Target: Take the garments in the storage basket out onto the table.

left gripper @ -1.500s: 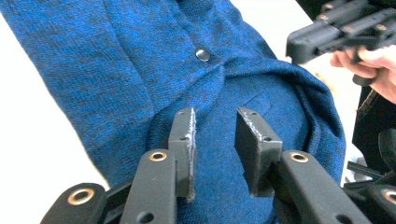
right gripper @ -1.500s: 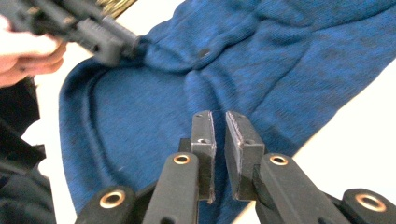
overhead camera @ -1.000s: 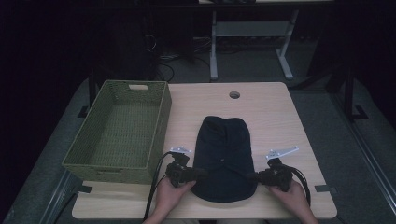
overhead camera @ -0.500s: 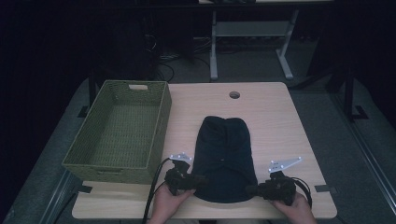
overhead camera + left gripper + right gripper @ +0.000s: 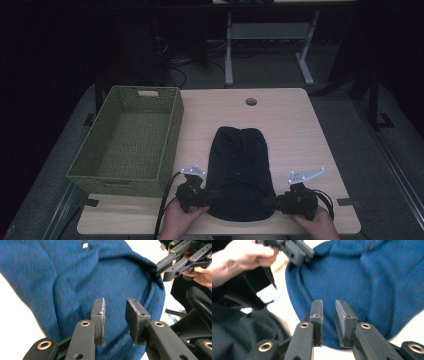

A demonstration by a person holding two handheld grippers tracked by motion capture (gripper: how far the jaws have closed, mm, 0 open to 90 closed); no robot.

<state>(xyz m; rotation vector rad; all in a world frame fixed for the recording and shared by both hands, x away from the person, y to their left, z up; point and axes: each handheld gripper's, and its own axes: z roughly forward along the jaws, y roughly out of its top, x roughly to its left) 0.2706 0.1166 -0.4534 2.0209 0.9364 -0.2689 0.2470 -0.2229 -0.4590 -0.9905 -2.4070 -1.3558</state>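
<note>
**Two Grippers at the Blue Sweater**

The blue sweater (image 5: 241, 172) lies flat near the front edge of the tabletop (image 5: 295, 115). It is soft, knitted and folded small. The left gripper (image 5: 214, 196) and right gripper (image 5: 270, 202) sit at its two front corners, likely to lift it together. The right jaws have just been opening. Both pairs stand apart, holding nothing. A green basket (image 5: 170, 125) waits at the left edge.
</note>
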